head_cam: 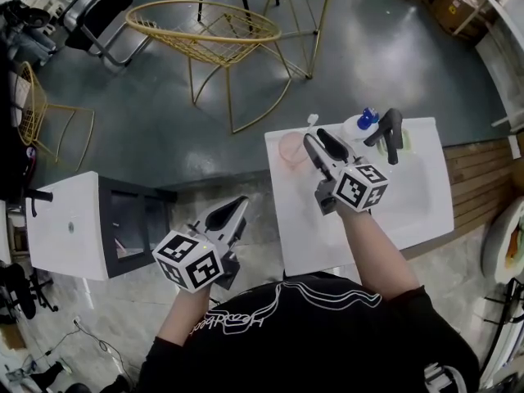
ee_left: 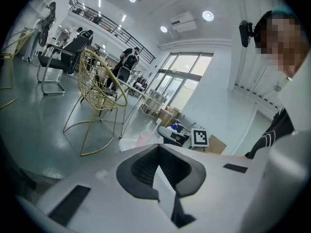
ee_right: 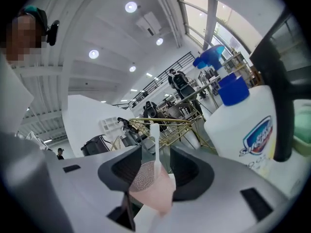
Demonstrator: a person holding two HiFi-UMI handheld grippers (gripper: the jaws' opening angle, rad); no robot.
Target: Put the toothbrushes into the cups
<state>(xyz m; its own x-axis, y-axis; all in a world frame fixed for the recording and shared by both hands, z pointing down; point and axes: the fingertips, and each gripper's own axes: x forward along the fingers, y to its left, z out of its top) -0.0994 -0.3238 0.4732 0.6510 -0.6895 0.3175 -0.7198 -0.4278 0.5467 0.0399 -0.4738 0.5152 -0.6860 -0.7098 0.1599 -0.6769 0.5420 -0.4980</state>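
A translucent pink cup (head_cam: 291,149) stands at the far left corner of the white washbasin counter (head_cam: 311,236). A white toothbrush (head_cam: 312,121) stands upright in it. My right gripper (head_cam: 314,136) is open right behind the cup. In the right gripper view the pink cup (ee_right: 151,189) and the toothbrush (ee_right: 155,144) sit between the two pads, which do not touch them. My left gripper (head_cam: 238,205) hangs off the counter's left side above the floor. Its tips meet in the left gripper view (ee_left: 158,149), and nothing is between them.
A white soap bottle with a blue pump (head_cam: 363,124) and a black tap (head_cam: 390,134) stand at the counter's far edge, right of the cup. A gold wire chair (head_cam: 209,31) is on the floor beyond. A white cabinet (head_cam: 70,223) stands at the left.
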